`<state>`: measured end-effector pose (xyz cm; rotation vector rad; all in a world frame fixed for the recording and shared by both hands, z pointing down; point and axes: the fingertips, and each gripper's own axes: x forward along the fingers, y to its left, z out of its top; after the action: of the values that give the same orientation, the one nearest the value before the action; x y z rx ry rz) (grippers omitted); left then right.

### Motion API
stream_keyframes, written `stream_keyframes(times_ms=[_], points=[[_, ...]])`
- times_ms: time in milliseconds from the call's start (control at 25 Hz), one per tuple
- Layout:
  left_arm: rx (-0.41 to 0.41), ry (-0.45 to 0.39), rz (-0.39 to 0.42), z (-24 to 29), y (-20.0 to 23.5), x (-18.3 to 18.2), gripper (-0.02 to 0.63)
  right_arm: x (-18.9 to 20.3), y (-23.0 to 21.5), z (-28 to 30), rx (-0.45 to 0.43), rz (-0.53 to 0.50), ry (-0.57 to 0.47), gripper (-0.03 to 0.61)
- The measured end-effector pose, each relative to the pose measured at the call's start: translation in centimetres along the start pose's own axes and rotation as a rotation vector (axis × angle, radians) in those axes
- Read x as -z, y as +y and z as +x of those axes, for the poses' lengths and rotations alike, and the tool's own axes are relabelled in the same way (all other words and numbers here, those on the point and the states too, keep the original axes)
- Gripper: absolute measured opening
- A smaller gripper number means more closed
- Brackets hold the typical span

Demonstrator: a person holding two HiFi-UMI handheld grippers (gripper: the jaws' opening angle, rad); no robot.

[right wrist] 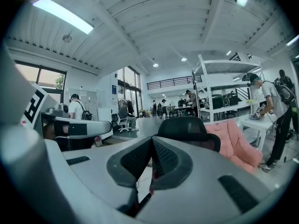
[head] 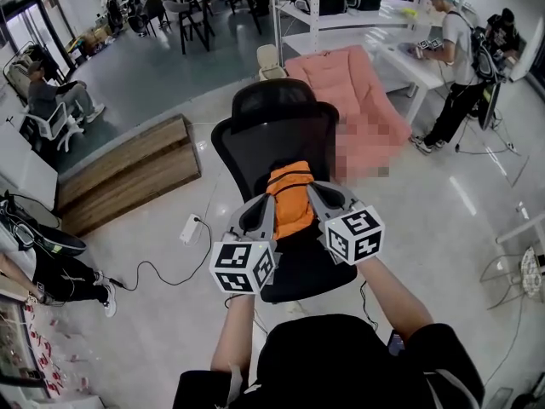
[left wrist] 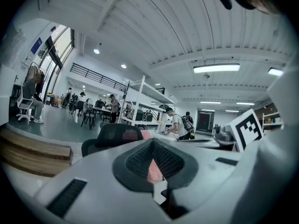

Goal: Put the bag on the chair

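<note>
An orange bag point(head: 292, 196) hangs between my two grippers, just above the seat of a black mesh office chair point(head: 271, 140). My left gripper point(head: 264, 210) holds the bag's left side and my right gripper point(head: 318, 198) its right side. In the left gripper view the jaws point(left wrist: 153, 164) are shut, with a sliver of orange fabric point(left wrist: 154, 172) pinched between the pads. The right gripper point(right wrist: 150, 164) likewise looks shut, and a thin red strip shows in the seam. The chair's headrest point(left wrist: 119, 133) point(right wrist: 187, 124) rises beyond both grippers.
A pink folding lounger point(head: 358, 100) stands behind the chair. A low wooden platform point(head: 128, 173) lies to the left, with a power strip and cable point(head: 190, 228) on the floor near the chair. A white table point(head: 409, 58) and standing people point(head: 456, 66) are at right.
</note>
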<state>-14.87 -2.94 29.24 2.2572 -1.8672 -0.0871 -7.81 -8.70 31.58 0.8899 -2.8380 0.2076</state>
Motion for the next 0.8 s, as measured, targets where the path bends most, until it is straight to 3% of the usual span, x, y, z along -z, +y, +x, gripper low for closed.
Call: stream_keyframes(times_ms=[800], points=[[-0.048, -0.035, 0.054, -3.0, -11.1, -0.2, 0.012, -1.2, -1.7, -11.0, -0.045, -0.028, -0.065, 0.002]])
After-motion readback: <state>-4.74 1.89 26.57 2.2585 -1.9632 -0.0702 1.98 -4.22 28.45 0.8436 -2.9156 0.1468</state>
